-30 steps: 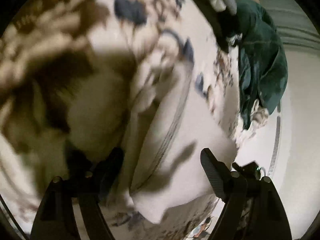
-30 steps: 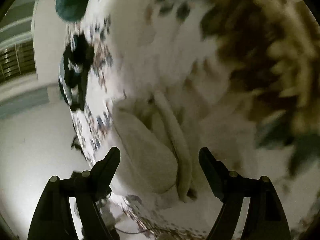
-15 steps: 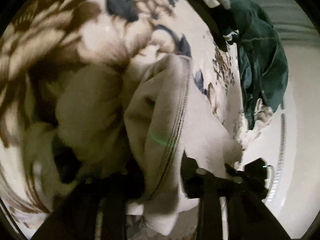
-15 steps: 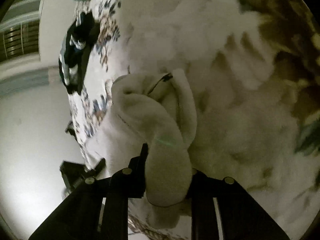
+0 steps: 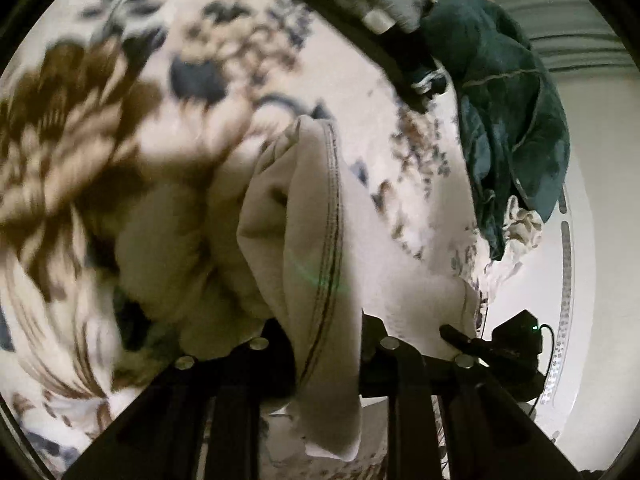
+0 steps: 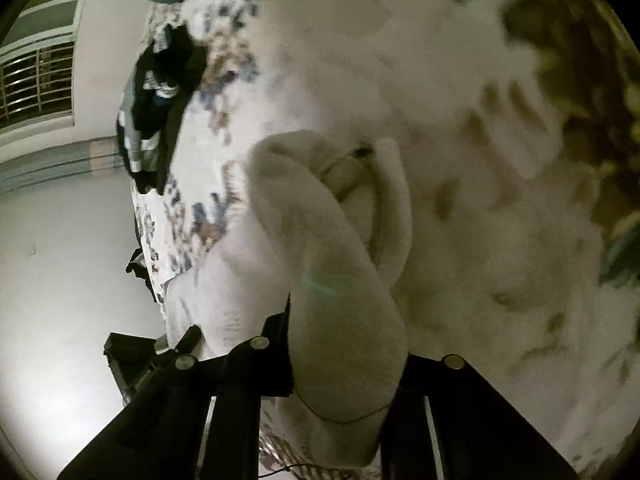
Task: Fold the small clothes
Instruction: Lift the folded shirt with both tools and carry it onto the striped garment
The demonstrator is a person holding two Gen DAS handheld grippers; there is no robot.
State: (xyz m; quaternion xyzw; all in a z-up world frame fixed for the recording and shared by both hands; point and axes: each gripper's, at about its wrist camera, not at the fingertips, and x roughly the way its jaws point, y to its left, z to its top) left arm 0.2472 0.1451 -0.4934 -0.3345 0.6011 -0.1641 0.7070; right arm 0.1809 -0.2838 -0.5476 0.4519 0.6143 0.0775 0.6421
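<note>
A small cream garment (image 5: 304,232) with a dark stitched hem lies bunched on a floral bedsheet (image 5: 120,112). My left gripper (image 5: 324,344) is shut on a fold of it near the hem. In the right wrist view the same cream garment (image 6: 320,248) rises as a thick fold, and my right gripper (image 6: 344,348) is shut on it. The other gripper's tip shows at the garment's far edge in each view (image 5: 464,336) (image 6: 188,340). Each gripper's fingertips are buried in cloth.
A dark green garment (image 5: 508,112) lies heaped at the sheet's far edge. A black and white striped garment (image 6: 160,92) lies on the sheet edge near a barred window (image 6: 36,84). Pale floor (image 6: 60,272) lies beyond the bed.
Both grippers were open around the cream garment a second ago. They closed on its folds and now hold it slightly raised and gathered.
</note>
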